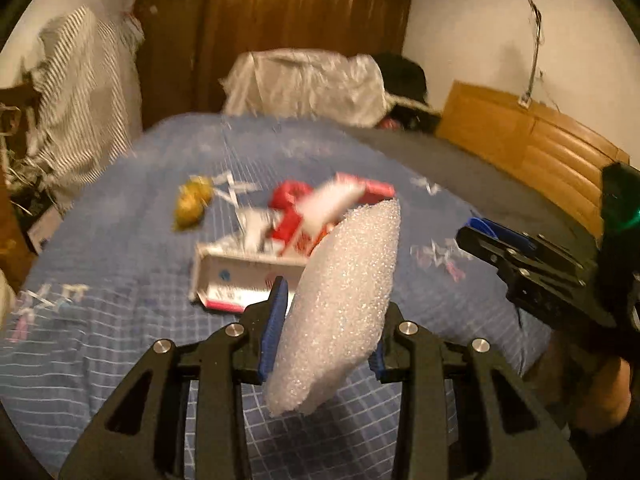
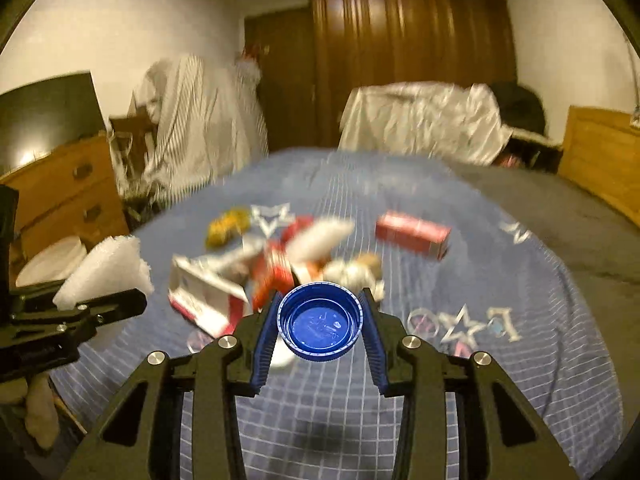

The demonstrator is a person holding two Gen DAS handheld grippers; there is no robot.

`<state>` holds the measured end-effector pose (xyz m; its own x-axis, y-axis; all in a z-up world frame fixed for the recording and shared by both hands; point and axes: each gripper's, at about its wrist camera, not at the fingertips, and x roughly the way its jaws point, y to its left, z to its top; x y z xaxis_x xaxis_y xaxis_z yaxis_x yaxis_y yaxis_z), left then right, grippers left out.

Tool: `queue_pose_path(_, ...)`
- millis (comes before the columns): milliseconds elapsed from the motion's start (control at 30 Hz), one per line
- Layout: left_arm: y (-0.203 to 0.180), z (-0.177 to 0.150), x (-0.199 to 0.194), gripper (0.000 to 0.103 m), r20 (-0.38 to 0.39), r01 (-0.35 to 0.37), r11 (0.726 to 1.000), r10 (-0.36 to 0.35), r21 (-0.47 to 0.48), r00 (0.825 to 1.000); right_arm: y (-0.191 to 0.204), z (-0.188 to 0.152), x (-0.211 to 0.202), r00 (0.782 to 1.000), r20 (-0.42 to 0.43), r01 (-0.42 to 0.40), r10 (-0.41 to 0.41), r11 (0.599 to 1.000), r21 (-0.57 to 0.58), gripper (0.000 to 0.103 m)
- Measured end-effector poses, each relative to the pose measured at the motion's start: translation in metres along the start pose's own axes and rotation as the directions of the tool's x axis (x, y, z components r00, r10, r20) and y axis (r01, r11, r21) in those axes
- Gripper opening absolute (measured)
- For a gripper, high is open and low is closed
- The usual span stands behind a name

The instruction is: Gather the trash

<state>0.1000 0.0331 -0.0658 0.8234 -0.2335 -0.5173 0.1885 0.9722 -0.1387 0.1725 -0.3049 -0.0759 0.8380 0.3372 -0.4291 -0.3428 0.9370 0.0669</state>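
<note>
My left gripper point(image 1: 328, 320) is shut on a piece of white foam sheet point(image 1: 340, 304) and holds it above the bed; it also shows at the left of the right wrist view point(image 2: 102, 270). My right gripper point(image 2: 320, 320) is shut on a blue bottle cap point(image 2: 320, 322), open side facing the camera, held above the bed. The right gripper shows at the right edge of the left wrist view point(image 1: 492, 240). A blurred trash pile lies ahead on the blue checked bedspread point(image 1: 120, 320): a white and pink carton point(image 1: 236, 280), red wrappers point(image 1: 290, 208), a yellow wrapper point(image 1: 190, 202), a red box point(image 2: 412, 234).
A white-covered object point(image 1: 304, 84) stands beyond the bed's far end, before a dark wooden wardrobe point(image 1: 304, 4). A wooden headboard point(image 1: 532, 140) is at the right. A striped cloth point(image 1: 84, 96) hangs at the left. A wooden dresser point(image 2: 60, 196) with a dark screen stands left of the bed.
</note>
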Motion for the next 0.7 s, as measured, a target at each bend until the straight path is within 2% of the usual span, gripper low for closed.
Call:
queue_pose_path(133, -0.014, 0.009, -0.024, 0.034, 0.083, -0.05, 0.999, 0.049, 0.004, 0.995, 0.003, 0.014, -0.036, 0.995, 0.091, 0.032, -0.032, 0.999, 0.004, 0.04)
queue_pose_path(233, -0.023, 0.012, -0.034, 0.034, 0.122, -0.074, 0.997, 0.075, -0.009, 0.99, 0.001, 0.022, -0.054, 0.992, 0.121, 0.038, -0.04, 0.999, 0.018, 0.041)
queue_pose_path(433, -0.035, 0.011, -0.055, 0.034, 0.191, -0.112, 0.993, 0.116, -0.027, 0.975, 0.002, 0.024, -0.076, 0.991, 0.129, 0.04, -0.042, 0.999, 0.02, 0.041)
queue_pose_path(700, -0.041, 0.011, -0.067, 0.034, 0.206, -0.129, 0.991, 0.131, -0.025, 0.97, 0.005, 0.026, -0.087, 0.99, 0.137, 0.042, -0.045, 0.999, 0.021, 0.041)
